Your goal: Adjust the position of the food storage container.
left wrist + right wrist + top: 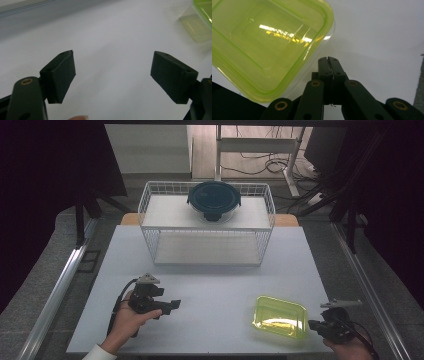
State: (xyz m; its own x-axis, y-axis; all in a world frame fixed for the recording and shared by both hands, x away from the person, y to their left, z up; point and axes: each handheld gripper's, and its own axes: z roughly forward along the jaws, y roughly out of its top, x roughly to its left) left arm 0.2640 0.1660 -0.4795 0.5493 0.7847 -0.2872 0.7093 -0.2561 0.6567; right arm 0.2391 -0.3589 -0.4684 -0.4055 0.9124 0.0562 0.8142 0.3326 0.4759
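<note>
A translucent yellow-green rectangular container [279, 316] lies on the white table [215, 285] at the front right. My right gripper [311, 324] sits low just right of it, jaws pressed together with nothing between them. In the right gripper view the shut jaws [328, 60] point past the container's [262, 42] rounded corner, close to its rim but beside it. My left gripper [172, 306] rests at the front left, held in a hand and pointing right. Its pads [62, 72] stand wide open over bare table, with the container's [202, 22] edge farther off.
A white wire basket [207, 222] with two shelves stands at the back of the table. On its upper shelf is a round glass container with a dark clip lid [214, 200]. Bare table lies between the two grippers. Metal rails run along both sides.
</note>
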